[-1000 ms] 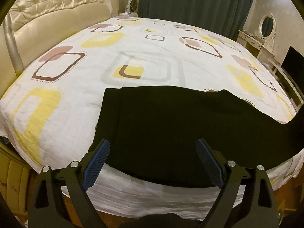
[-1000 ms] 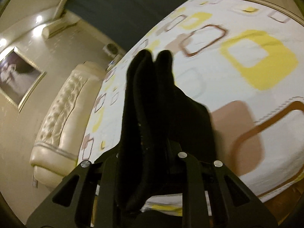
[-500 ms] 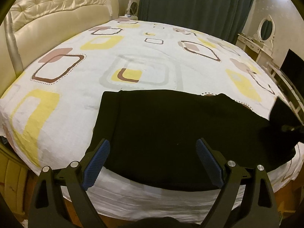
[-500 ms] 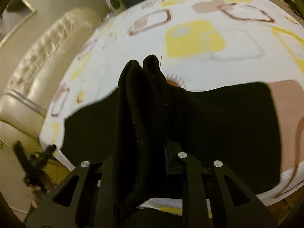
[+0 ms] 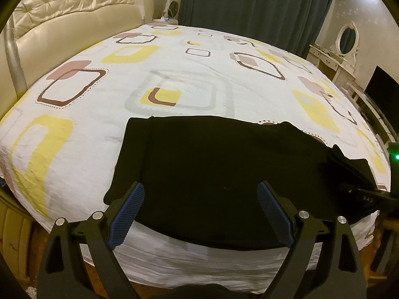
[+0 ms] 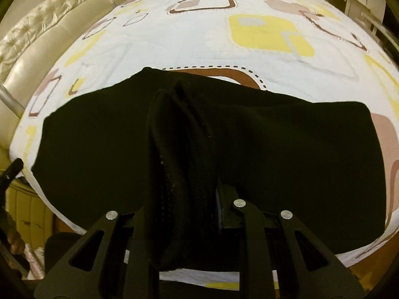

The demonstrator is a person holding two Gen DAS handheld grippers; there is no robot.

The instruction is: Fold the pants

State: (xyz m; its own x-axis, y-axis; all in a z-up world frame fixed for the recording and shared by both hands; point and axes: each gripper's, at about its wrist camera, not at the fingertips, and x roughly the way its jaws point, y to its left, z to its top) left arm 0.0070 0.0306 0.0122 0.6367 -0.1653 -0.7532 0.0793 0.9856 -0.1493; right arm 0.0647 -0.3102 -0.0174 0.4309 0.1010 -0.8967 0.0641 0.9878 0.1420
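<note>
The black pants (image 5: 212, 169) lie flat across the near edge of the bed, on a white sheet with yellow and brown squares. My left gripper (image 5: 199, 201) is open and empty, hovering just over the pants' near left part. My right gripper (image 6: 184, 199) is shut on a bunched fold of the pants (image 6: 182, 137), held up above the flat layer (image 6: 299, 154). In the left wrist view the right gripper (image 5: 361, 194) shows at the right edge with the raised cloth.
The bed sheet (image 5: 174, 79) stretches far back. A cream tufted headboard (image 5: 62, 20) stands at the left. Dark curtains (image 5: 249, 7) hang behind. A white dresser with mirror (image 5: 344, 47) and a dark screen (image 5: 384, 94) stand at the right.
My right gripper has carried the pants' end leftward over the flat part and lowered it. The left gripper has stayed open and drawn back slightly.
</note>
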